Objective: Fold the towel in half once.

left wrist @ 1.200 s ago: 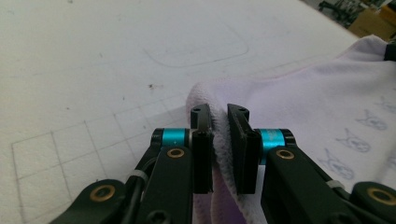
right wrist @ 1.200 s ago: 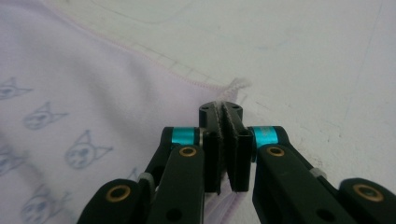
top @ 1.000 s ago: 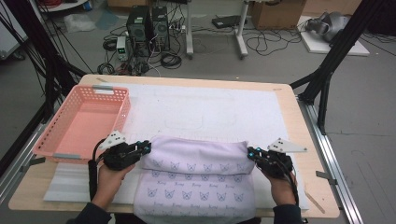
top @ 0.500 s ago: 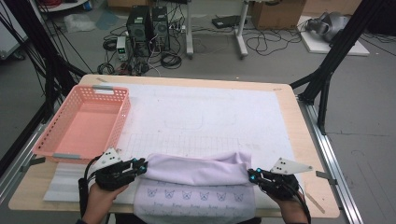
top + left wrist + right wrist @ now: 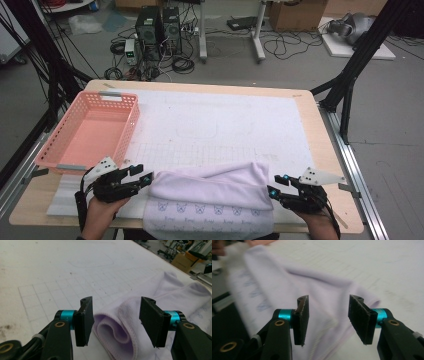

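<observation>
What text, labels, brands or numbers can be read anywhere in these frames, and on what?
None can be read.
Towel: a repeating blue printed motif, pictures rather than letters, too small to make out.
White mat: faint grid lines and outlines, no words.
Pink basket: no label visible.
Floor equipment behind the table: too small to read.

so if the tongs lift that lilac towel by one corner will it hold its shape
Probably not: the lilac towel lies in soft folds and curls at its edge, so it would likely droop and unfold. It looks light. Its terry nap should grip rather than slip.
</observation>
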A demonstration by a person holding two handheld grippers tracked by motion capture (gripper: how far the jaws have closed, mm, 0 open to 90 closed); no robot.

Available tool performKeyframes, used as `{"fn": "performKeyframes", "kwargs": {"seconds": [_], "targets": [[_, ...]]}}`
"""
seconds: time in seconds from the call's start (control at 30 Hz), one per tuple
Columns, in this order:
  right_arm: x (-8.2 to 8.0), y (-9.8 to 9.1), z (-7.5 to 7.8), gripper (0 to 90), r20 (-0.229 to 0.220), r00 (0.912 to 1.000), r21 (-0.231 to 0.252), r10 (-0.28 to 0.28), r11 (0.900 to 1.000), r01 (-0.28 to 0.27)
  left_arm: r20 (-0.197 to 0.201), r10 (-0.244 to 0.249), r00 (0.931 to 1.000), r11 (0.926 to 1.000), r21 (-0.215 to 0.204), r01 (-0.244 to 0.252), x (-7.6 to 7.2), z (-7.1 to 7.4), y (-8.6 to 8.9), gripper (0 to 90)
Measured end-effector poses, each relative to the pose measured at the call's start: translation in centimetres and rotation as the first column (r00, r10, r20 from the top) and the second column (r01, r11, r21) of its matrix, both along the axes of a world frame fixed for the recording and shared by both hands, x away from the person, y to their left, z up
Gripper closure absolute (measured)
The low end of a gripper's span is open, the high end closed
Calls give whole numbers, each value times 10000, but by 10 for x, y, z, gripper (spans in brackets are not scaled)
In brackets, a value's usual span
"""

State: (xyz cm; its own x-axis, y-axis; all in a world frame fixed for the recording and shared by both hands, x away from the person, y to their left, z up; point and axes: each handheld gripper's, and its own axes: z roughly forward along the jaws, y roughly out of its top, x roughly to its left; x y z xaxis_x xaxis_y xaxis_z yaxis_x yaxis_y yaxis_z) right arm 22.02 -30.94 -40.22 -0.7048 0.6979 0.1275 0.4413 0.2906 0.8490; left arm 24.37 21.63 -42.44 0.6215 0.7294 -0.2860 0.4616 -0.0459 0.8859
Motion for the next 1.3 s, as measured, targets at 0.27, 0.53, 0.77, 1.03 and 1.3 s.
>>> {"fn": "performKeyframes", "kwargs": {"seconds": [0.27, 0.53, 0.77, 1.03, 1.3], "targets": [[48, 61, -15, 418, 508, 9968, -2232, 612, 9736, -484, -23, -3, 10000, 9997, 262, 4, 21, 0, -4, 450], [96, 139, -35, 313, 229, 9861, -4035, 1643, 9040, -1412, -169, -9, 9999, 9993, 370, 15, 26, -5, -3, 444], [127, 149, -38, 299, 1017, 9923, -4148, -700, 9037, 1063, -149, 129, 9998, 9992, 389, -123, 25, -5, -2, 438], [127, 123, -28, 381, 661, 9848, -3274, -1604, 9288, 1733, -331, -289, 9990, 9985, 449, 303, 34, -5, -9, 426], [101, 60, -18, 380, 595, 9850, -2289, -1621, 9582, 1715, -689, -1648, 9839, 9827, 741, 1698, 68, 3, -47, 459]]}}
